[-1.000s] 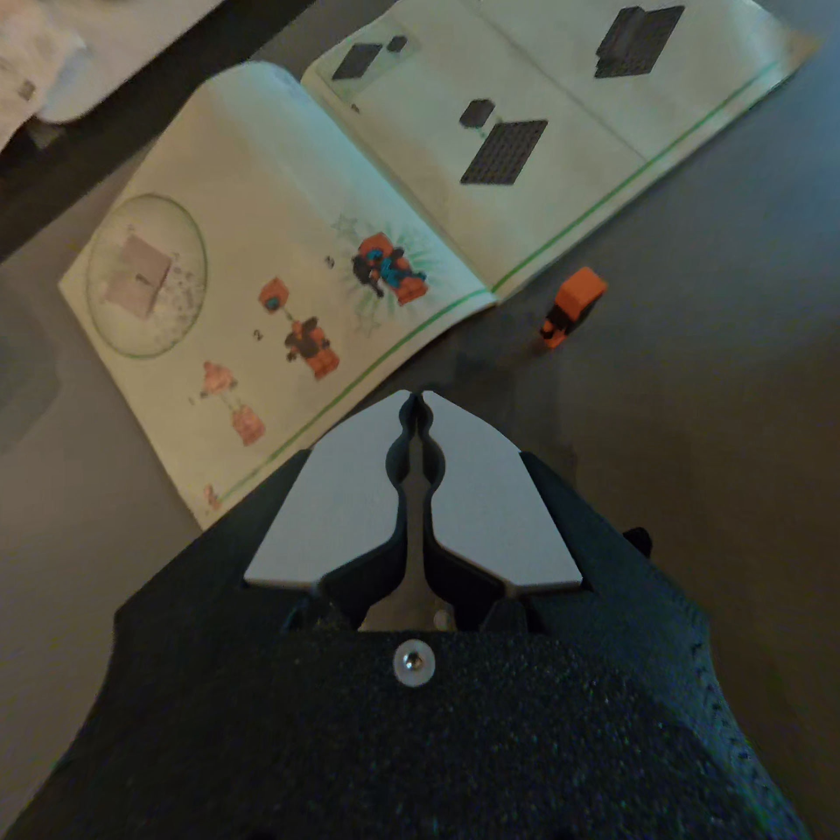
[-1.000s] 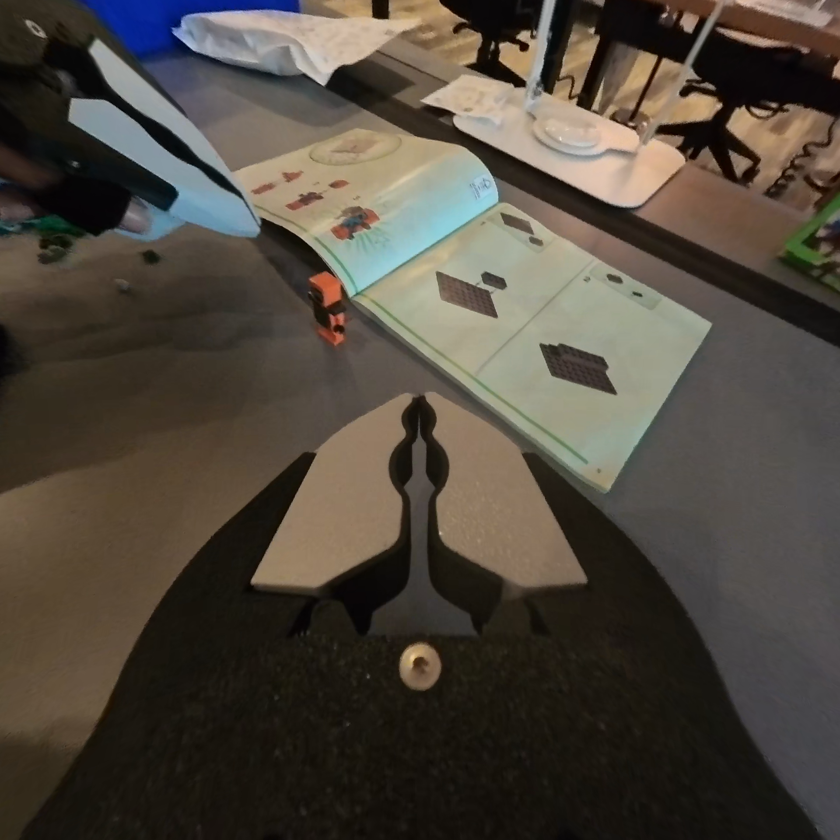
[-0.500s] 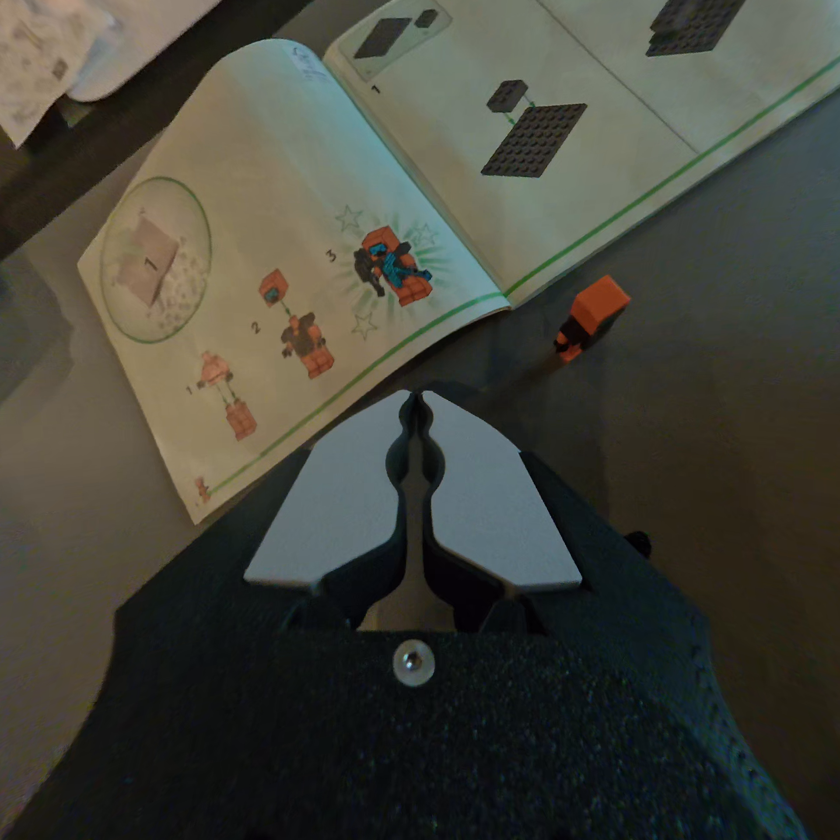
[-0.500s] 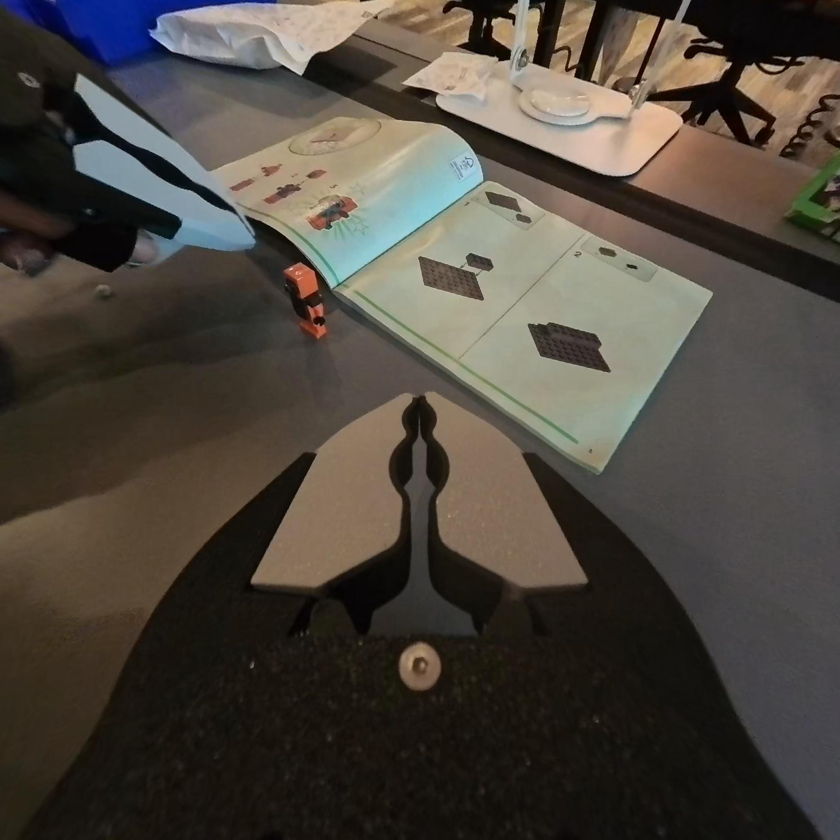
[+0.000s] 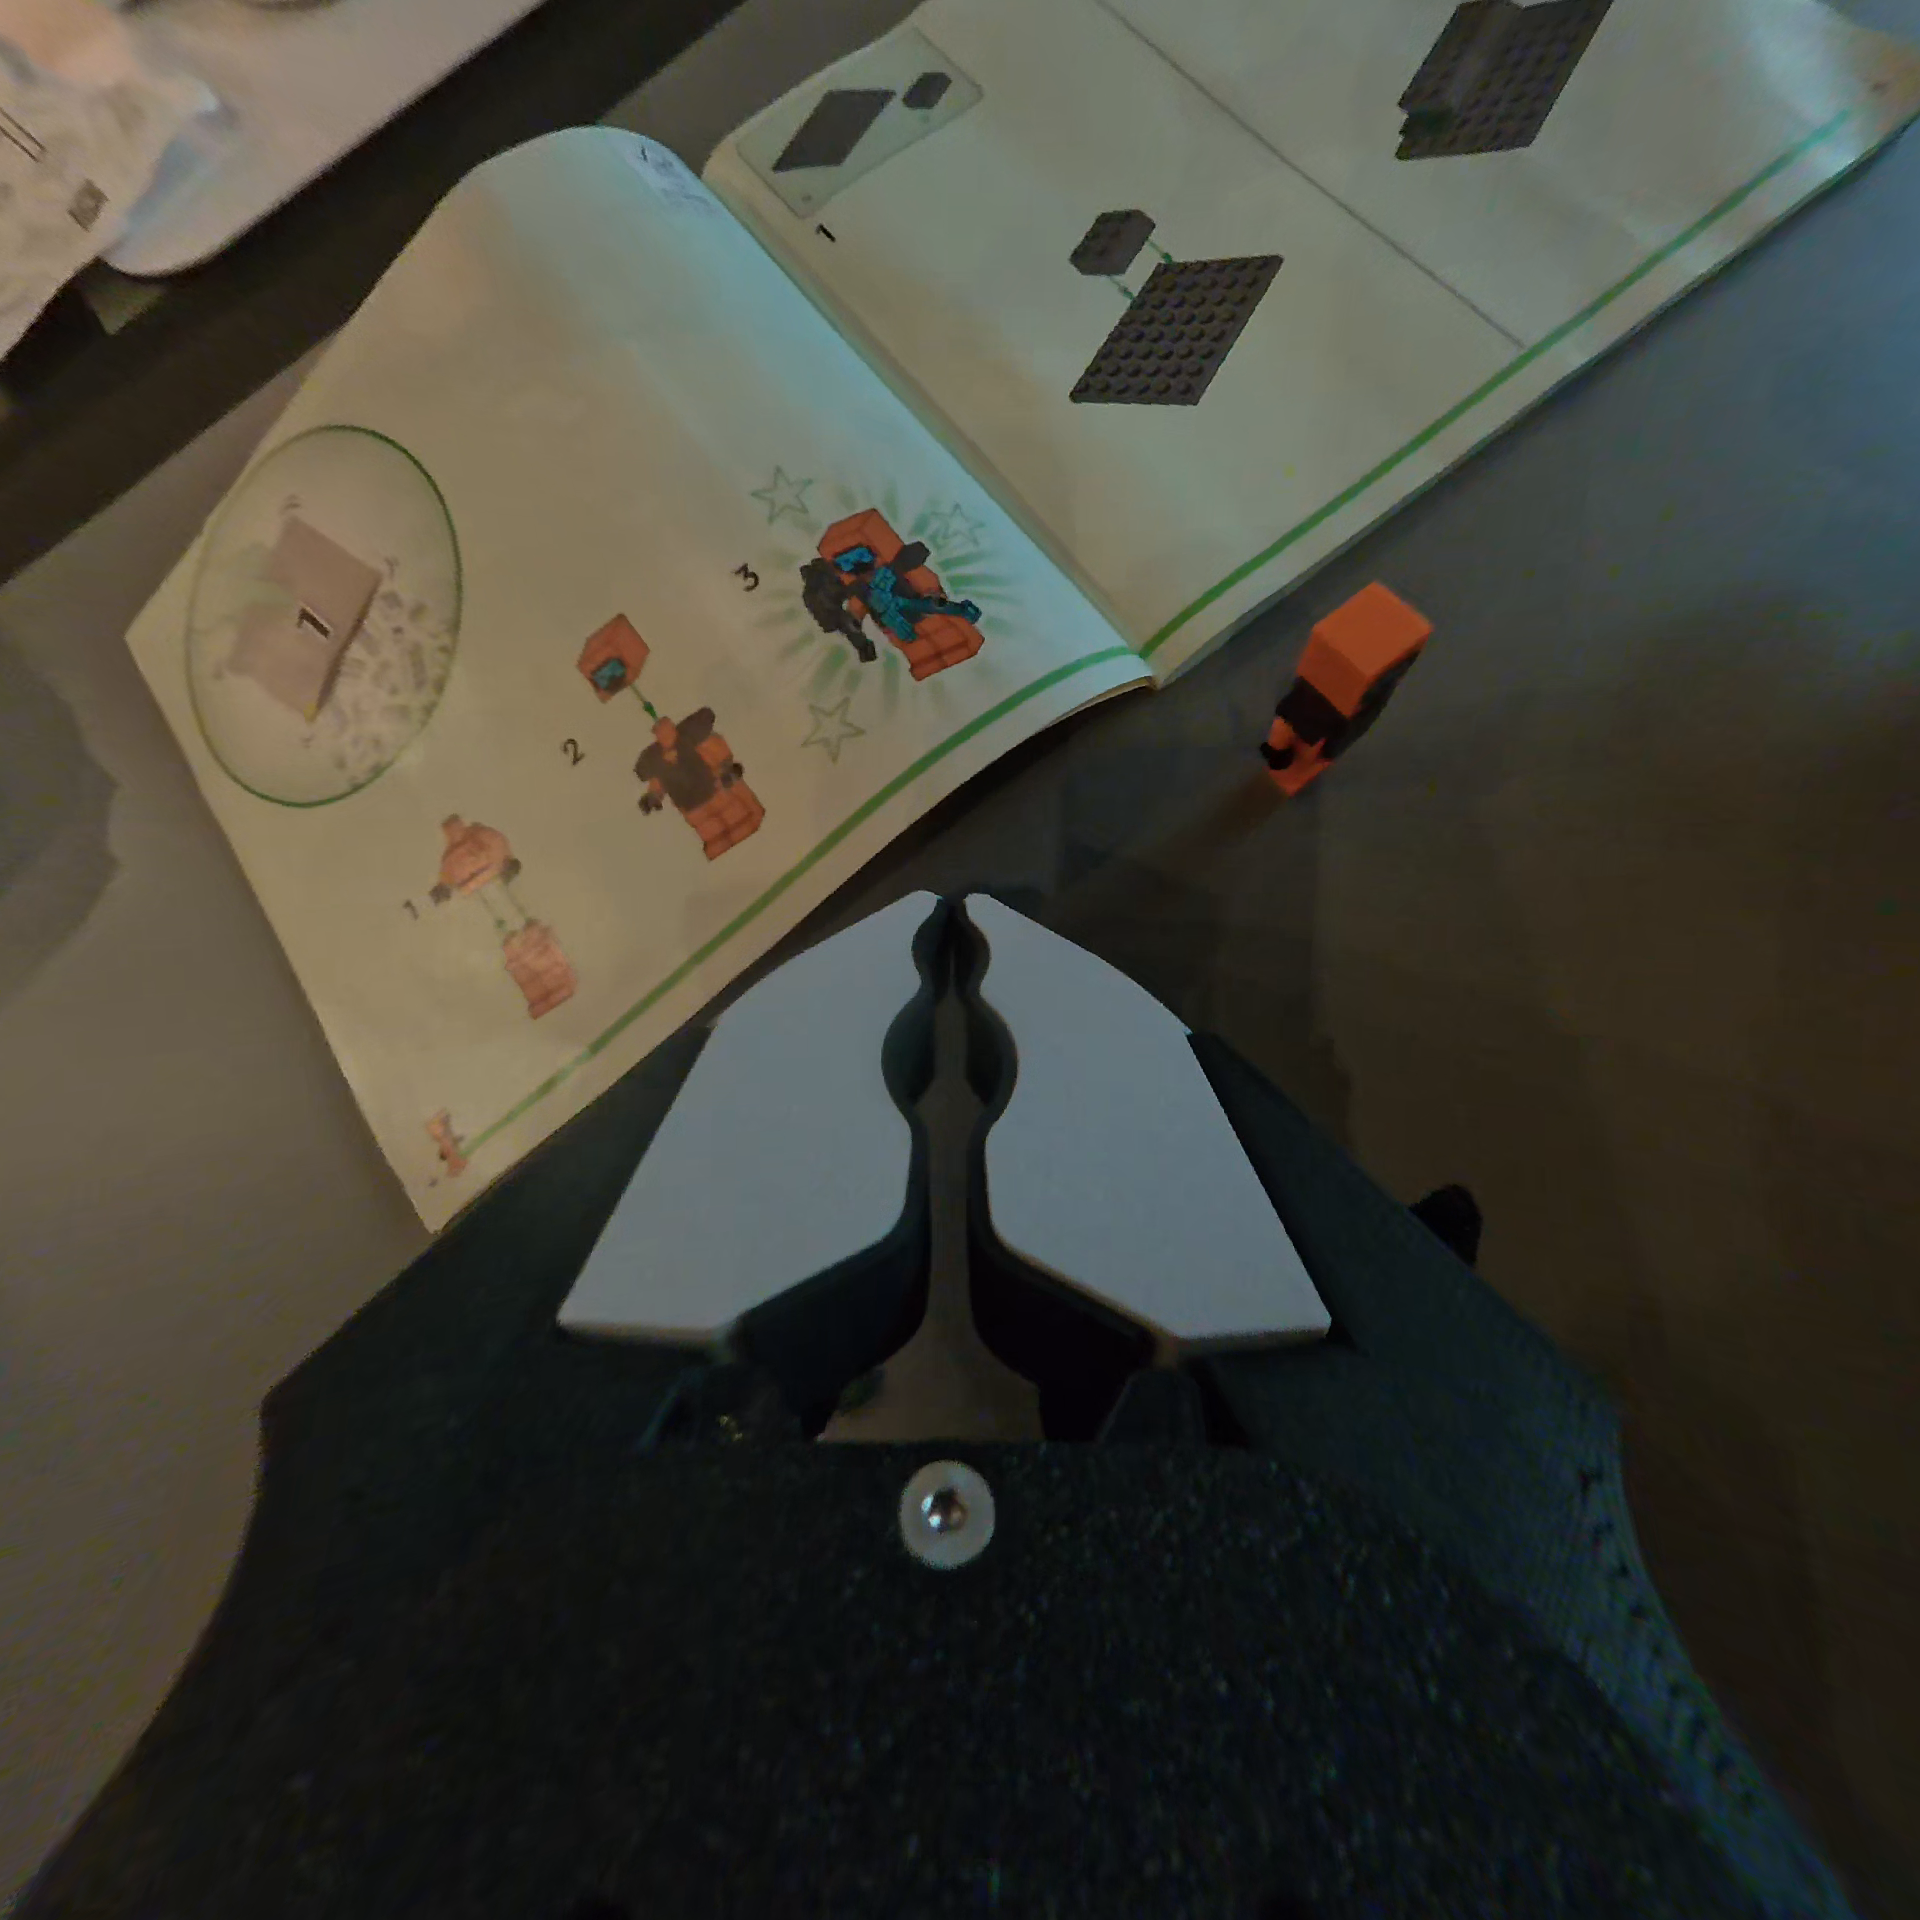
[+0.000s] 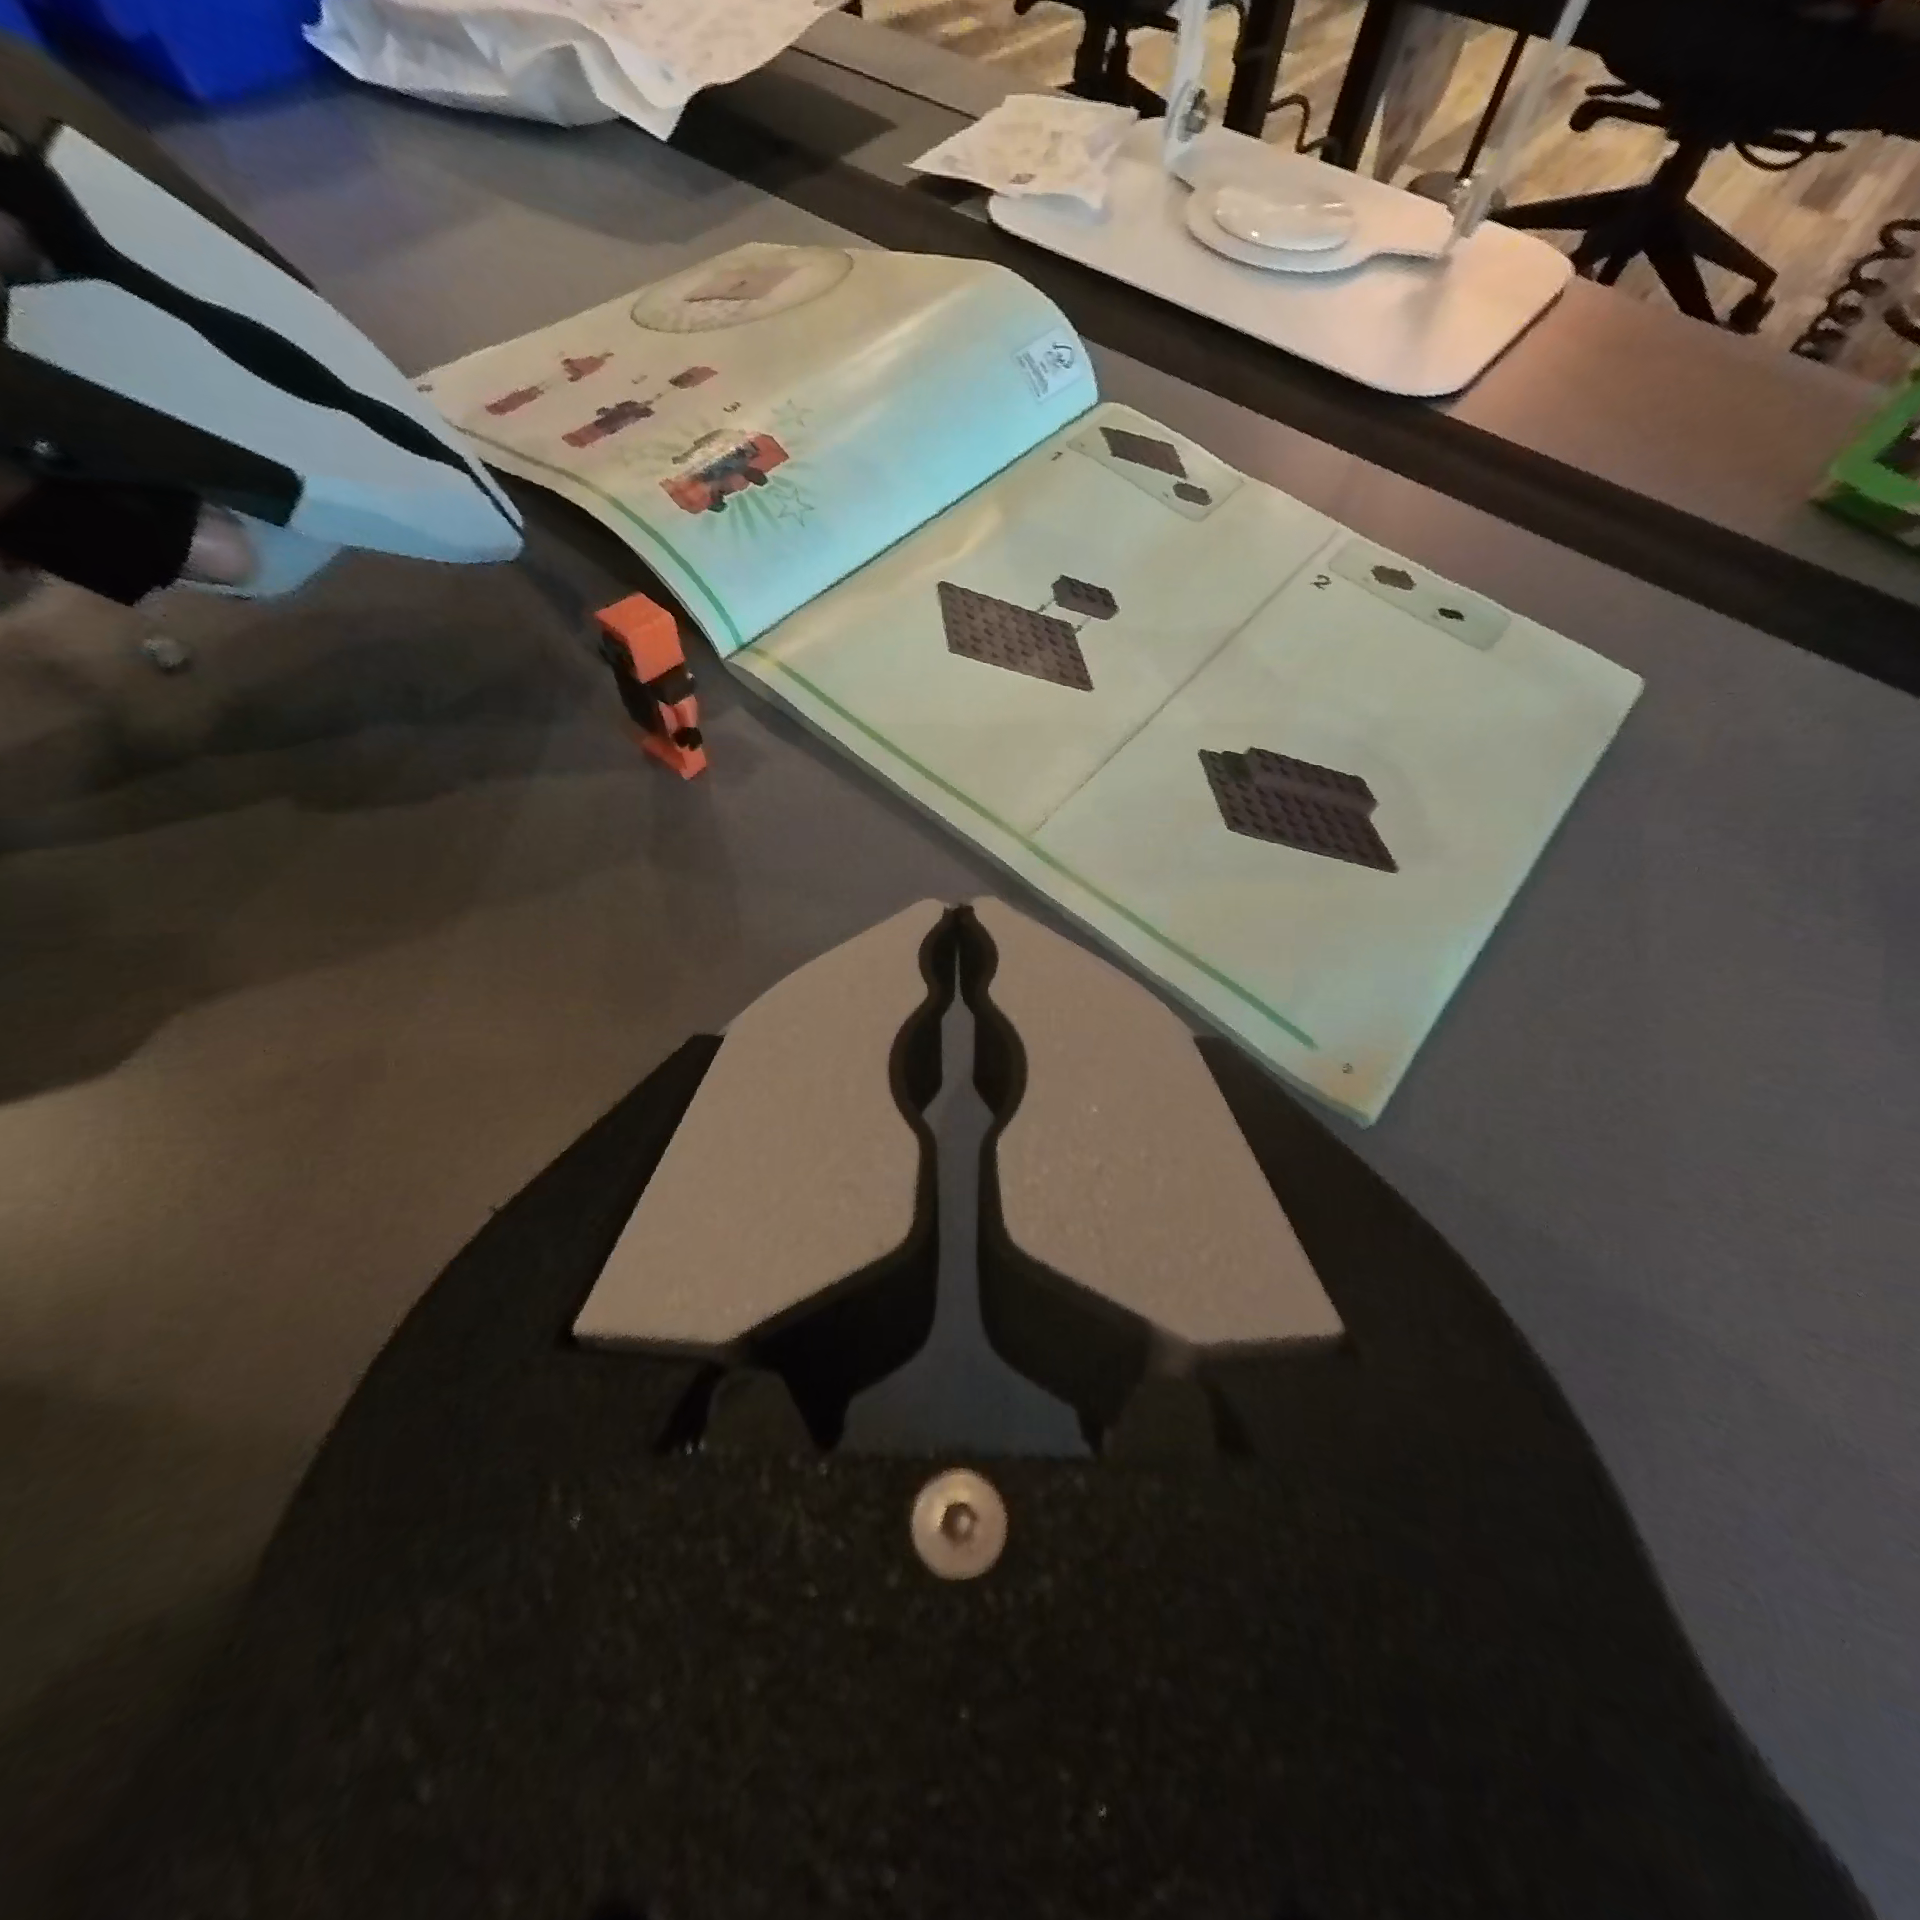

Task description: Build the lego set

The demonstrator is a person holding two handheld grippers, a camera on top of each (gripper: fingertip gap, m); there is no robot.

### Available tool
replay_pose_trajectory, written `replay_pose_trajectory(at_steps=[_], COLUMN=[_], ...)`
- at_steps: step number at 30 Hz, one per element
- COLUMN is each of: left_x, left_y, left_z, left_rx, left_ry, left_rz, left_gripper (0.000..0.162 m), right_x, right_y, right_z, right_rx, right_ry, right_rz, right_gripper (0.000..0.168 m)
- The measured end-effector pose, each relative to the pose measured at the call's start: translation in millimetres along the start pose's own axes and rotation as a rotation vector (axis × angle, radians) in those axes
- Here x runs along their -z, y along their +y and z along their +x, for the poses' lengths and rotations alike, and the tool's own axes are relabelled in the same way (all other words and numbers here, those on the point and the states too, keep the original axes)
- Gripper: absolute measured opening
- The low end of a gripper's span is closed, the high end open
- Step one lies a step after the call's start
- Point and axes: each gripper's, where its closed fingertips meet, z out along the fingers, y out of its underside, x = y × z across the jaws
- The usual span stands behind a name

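On the grey desk [image 6: 1558,1195], just off the near edge of the open instruction booklet [image 6: 1039,644], stands the small orange-and-black lego figure [image 6: 652,681], upright and apart from the paper; in the left wrist view it sits ahead and to the right of our left claw [image 5: 954,906]. Both claws are empty with their tips together: the left claw hovers over the booklet's lower corner, and the right claw [image 6: 958,914] hovers over bare desk near the booklet's right-hand page. We judge the figure light, rigid and smooth, likely to tip or skid if nudged, and its joints may pop under a hard squeeze. Best hold, we think, is across the flat sides of the square orange head [image 5: 1361,649] or the torso, tips opened first. A tiny loose piece [image 6: 163,652] lies on the desk below the left claw as seen from the right. Other parts are not in view. Beyond the booklet sit a white tray [image 6: 1455,301], crumpled white paper [image 6: 561,52] and a green box [image 6: 1881,457], all well apart. Nothing blocks the figure except the booklet's edge close beside it.
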Motion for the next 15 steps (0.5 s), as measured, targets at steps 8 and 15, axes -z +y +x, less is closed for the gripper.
replay_pose_trajectory(at_steps=[8,15], left_x=[-2,-3], left_y=[6,8], left_z=[-4,-10], left_rx=[-0.001,-0.029], left_ry=[-0.030,-0.064], left_rz=[-0.016,-0.020], left_gripper=[0.000,0.000], right_x=[0,-1], right_y=[4,6], right_z=[-1,10], right_rx=[0.022,-0.006], right_ry=[0.023,0.080], right_rz=[-0.020,-0.031], right_gripper=[0.000,0.000])
